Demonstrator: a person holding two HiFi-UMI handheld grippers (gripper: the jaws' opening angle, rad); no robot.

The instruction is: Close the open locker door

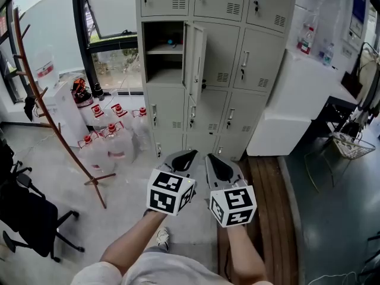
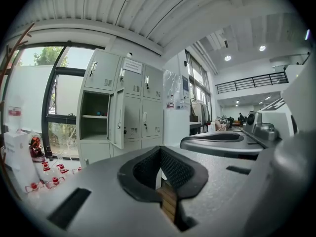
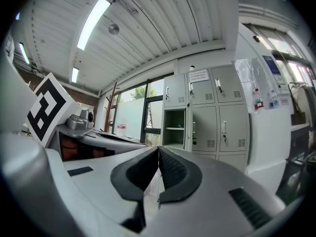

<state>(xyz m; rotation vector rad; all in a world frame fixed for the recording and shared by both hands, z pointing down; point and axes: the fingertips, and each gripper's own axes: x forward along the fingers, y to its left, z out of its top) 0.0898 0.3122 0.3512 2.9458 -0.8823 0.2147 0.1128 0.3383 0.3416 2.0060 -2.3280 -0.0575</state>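
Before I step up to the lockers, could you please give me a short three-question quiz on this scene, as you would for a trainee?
1. True or false: the open locker door belongs to the bottom row.
2. What is between the fingers of the right gripper? A nothing; B a bottle; C the door handle.
3. Fill in: in the head view, the red-capped bottles stand to the ___ of the lockers.
Key: 1 false; 2 A; 3 left.
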